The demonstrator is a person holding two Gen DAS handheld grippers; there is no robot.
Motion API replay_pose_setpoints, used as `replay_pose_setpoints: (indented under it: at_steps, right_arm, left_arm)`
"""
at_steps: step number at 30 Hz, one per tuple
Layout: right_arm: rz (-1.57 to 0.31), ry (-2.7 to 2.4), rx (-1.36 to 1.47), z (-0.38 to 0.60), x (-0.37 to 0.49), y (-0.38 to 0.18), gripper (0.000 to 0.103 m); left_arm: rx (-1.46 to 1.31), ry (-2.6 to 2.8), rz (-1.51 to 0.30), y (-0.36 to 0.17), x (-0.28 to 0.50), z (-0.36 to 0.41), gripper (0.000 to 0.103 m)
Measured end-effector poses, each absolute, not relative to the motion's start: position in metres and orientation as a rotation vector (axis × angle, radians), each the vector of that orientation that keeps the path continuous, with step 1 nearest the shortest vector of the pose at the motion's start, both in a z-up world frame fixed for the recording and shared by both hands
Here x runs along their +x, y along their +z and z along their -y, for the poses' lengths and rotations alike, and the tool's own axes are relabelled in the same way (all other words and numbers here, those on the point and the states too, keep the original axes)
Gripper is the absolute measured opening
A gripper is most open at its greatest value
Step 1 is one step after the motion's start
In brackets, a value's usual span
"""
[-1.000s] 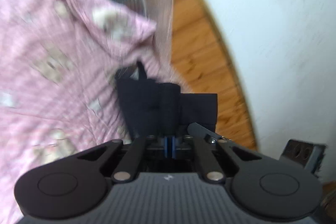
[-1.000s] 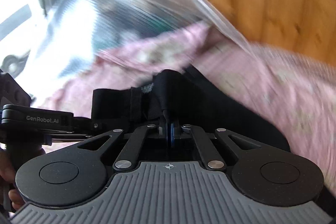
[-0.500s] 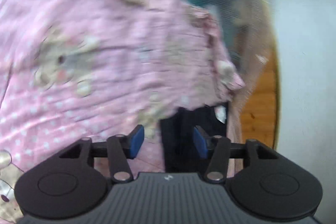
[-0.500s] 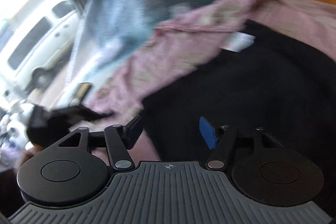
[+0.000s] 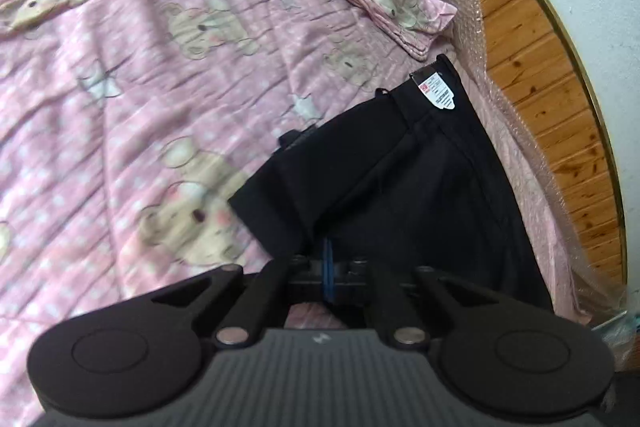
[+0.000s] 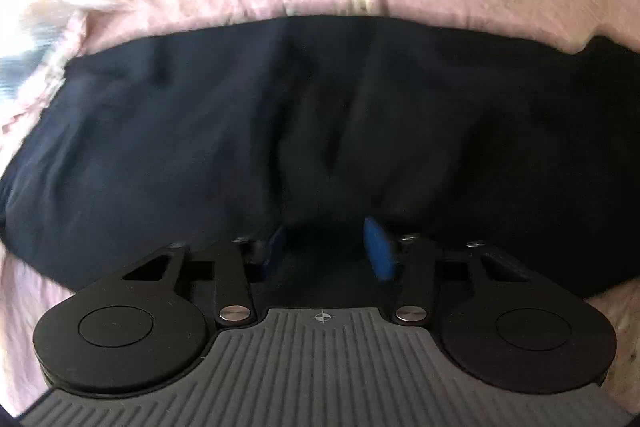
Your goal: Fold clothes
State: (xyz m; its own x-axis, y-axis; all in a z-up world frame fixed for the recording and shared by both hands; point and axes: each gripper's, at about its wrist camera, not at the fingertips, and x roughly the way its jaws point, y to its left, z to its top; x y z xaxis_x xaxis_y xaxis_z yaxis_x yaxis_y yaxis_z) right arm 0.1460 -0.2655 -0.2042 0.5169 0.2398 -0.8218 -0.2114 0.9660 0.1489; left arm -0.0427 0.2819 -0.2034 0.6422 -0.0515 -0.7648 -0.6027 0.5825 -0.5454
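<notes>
Pink bedding (image 5: 168, 115) is overlaid at 3 o'clock by black trousers (image 5: 408, 187), pinched by the closed left hand-held gripper (image 5: 328, 267); the right hand-held gripper (image 6: 326, 247) is closing over them, not yet gripping.

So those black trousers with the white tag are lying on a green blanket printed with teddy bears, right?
Not quite: the blanket is pink, not green, as the left wrist view shows. The rest holds: the black trousers with the white tag lie on it, and it is printed with teddy bears.
</notes>
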Motion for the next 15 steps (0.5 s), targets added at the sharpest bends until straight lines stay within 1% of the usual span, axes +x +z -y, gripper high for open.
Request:
replay_pose_setpoints:
  at_steps: [3, 4, 5, 6, 8, 10, 11, 12, 15]
  right_arm:
    - [-1.017, 0.282, 0.004, 0.272, 0.123, -0.201, 0.050]
    - [-1.041, 0.286, 0.012, 0.277, 0.120, -0.198, 0.049]
    - [-1.056, 0.281, 0.020, 0.283, 0.120, -0.194, 0.048]
    - [-1.042, 0.258, 0.024, 0.290, 0.123, -0.186, 0.049]
    - [-0.972, 0.189, 0.011, 0.310, 0.140, -0.173, 0.058]
    - [-0.918, 0.123, -0.008, 0.334, 0.165, -0.166, 0.059]
    - [-0.913, 0.099, -0.019, 0.346, 0.180, -0.167, 0.059]
    - [-0.909, 0.077, -0.031, 0.359, 0.195, -0.169, 0.058]
    - [-0.935, 0.021, -0.074, 0.407, 0.221, -0.188, 0.058]
  left_arm:
    - [-0.822, 0.406, -0.900, -0.185, -0.038, -0.277, 0.004]
    - [-0.765, 0.428, -0.889, -0.169, -0.035, -0.274, 0.007]
    - [-0.707, 0.432, -0.860, -0.152, -0.032, -0.269, 0.013]
    - [-0.649, 0.428, -0.826, -0.135, -0.030, -0.262, 0.016]
    - [-0.603, 0.362, -0.816, -0.123, -0.011, -0.242, 0.022]
    - [-0.569, 0.286, -0.816, -0.115, 0.010, -0.221, 0.027]
    - [-0.553, 0.249, -0.816, -0.111, 0.021, -0.210, 0.027]
    - [-0.530, 0.220, -0.834, -0.114, 0.034, -0.197, 0.027]
    - [-0.473, 0.220, -0.964, -0.149, 0.062, -0.167, 0.028]
